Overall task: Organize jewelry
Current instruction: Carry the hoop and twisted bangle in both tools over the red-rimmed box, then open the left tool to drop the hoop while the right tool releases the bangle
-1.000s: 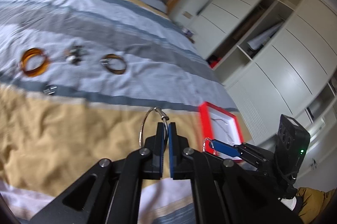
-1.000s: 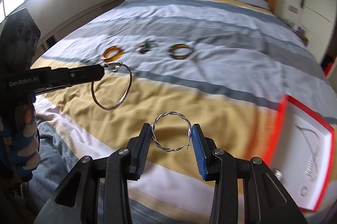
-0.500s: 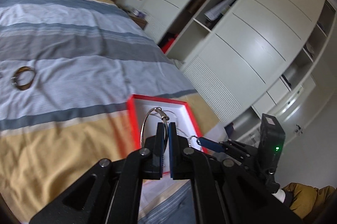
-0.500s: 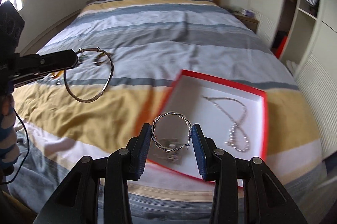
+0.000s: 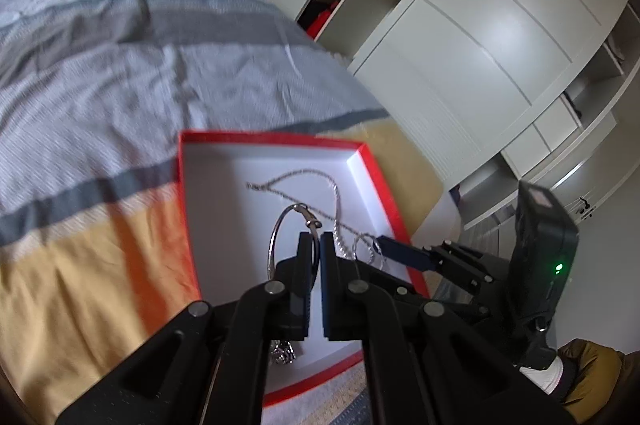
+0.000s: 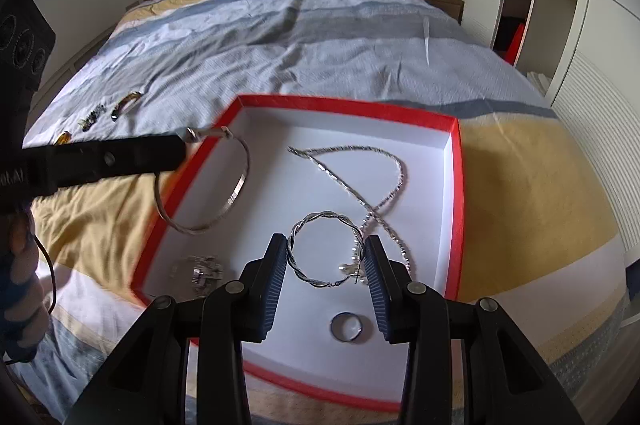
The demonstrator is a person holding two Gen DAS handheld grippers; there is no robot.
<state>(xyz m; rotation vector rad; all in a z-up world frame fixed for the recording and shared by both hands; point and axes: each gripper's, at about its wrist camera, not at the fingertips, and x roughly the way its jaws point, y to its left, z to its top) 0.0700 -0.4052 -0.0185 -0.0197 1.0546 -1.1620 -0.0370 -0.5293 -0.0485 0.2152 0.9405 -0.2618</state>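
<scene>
Two bangles held above shallow red-rimmed white cardboard box (image 6: 458,185) on striped bed (image 6: 320,45).
Left gripper (image 5: 315,245) clamped on thin silver bangle (image 6: 224,193); right gripper (image 6: 325,249) clamped on twisted silver bangle (image 6: 316,221).

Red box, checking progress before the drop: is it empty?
No: the red box already holds a silver chain and a ring.

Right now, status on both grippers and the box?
Left gripper shut on plain bangle; right gripper shut on twisted bangle. Both over red box. Necklace, ring inside.
</scene>
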